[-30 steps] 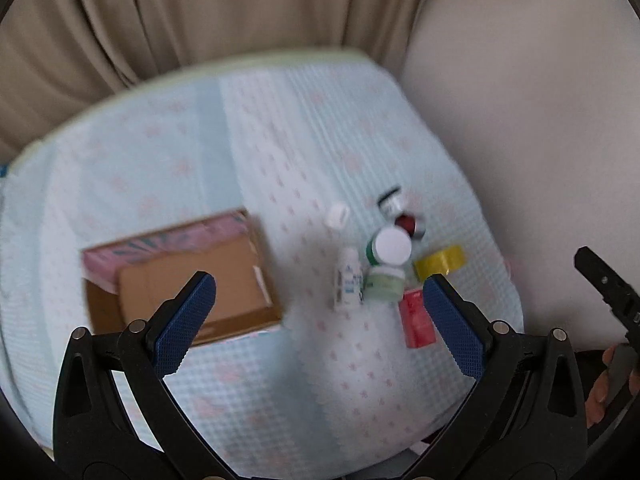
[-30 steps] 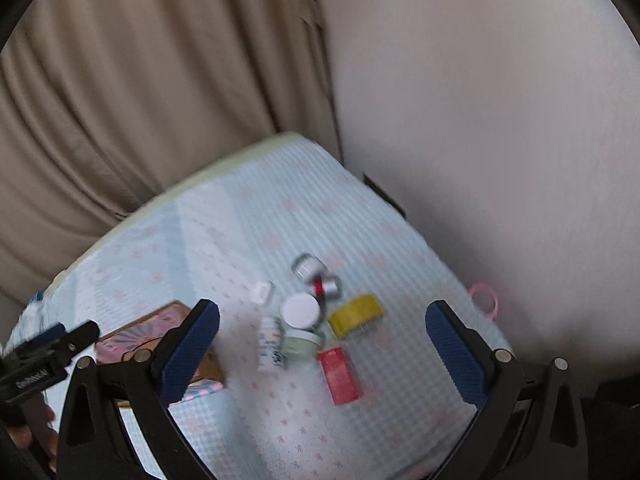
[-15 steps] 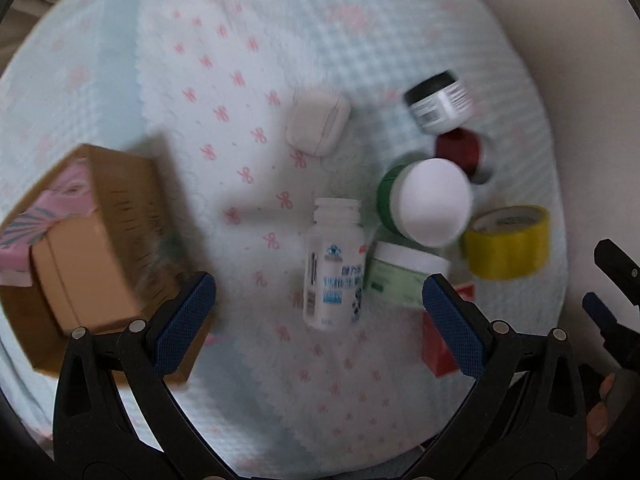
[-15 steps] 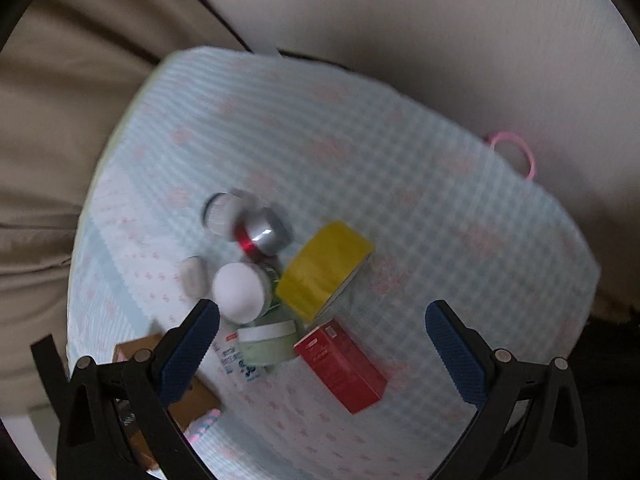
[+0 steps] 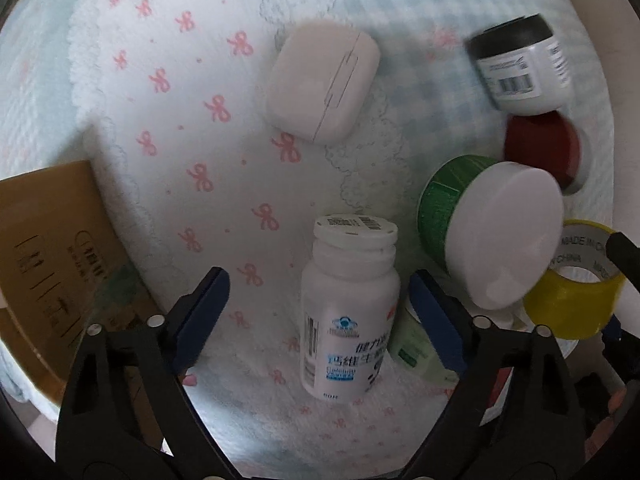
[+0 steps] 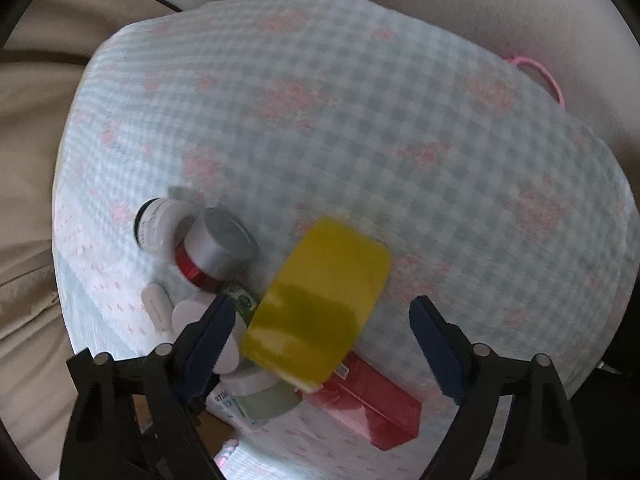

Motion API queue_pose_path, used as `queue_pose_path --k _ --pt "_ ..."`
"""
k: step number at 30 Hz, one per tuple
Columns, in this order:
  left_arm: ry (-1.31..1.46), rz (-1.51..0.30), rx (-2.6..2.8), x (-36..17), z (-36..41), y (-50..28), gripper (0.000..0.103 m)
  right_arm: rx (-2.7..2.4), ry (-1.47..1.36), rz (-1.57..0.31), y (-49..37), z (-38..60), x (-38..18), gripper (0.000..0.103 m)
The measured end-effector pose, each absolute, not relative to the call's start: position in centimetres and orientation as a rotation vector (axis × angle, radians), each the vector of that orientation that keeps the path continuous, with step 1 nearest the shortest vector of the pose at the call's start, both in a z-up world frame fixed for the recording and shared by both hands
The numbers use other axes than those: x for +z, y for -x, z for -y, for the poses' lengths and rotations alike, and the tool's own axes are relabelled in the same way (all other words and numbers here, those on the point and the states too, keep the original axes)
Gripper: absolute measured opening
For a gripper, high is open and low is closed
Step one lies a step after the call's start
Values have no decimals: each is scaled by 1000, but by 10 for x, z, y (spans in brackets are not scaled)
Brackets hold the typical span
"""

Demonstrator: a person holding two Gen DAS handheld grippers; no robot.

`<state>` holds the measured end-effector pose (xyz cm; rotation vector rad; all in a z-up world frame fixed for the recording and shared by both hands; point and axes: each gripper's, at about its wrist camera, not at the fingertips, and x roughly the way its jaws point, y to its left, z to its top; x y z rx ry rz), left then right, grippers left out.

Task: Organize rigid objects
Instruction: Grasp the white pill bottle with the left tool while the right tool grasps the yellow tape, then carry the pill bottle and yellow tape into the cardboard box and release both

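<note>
A white pill bottle [image 5: 352,312] lies on its side on the bow-print cloth [image 5: 180,92]. It sits between the fingers of my left gripper [image 5: 320,304], whose jaws are closing; the left pad is still clear of it. A yellow tape roll [image 6: 320,300] stands on edge between the fingers of my right gripper [image 6: 324,332], which is closing too, with a gap at the right pad. Around them lie a green jar with a white lid [image 5: 500,236], a red jar [image 5: 540,152], a black-lidded jar [image 5: 520,64], a white earbud case [image 5: 322,84] and a red box [image 6: 372,408].
An open cardboard box [image 5: 48,256] sits at the left of the cloth. A pale green jar [image 5: 416,344] is wedged beside the bottle. The checked blanket [image 6: 400,120] ends at a wall, where a pink ring [image 6: 540,72] lies. Curtains [image 6: 28,120] hang to the left.
Both grippers have dropped steeply toward the cluster and tipped downward. Their jaws have narrowed, the left around the bottle and the right around the tape roll.
</note>
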<state>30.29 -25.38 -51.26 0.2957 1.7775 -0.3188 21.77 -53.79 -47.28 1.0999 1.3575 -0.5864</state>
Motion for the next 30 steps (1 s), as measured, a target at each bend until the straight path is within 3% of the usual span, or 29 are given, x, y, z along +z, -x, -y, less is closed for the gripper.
queue_pose_path --k 4,6,8,17,23,30 --pt "-274 -1845 -332 -531 250 -296 75 -601 -1138 -1374 -219 543 -484 69" --pt "-245 -1870 -345 -537 247 -292 67 -595 -1154 -1370 -219 543 -487 56" --pt "-216 -1878 -369 -538 246 -287 49 -591 -1150 -1375 -220 542 -488 49" --pt "-208 -1825 -377 -527 241 -271 48 -567 -1136 -1371 -216 540 -484 47" --pt "-149 -1751 -391 -491 231 -267 48 -543 -1044 -1359 -207 537 -466 40" --pt "-72 -1629 -399 -418 213 -258 48 -497 -787 -1339 -197 534 -416 39"
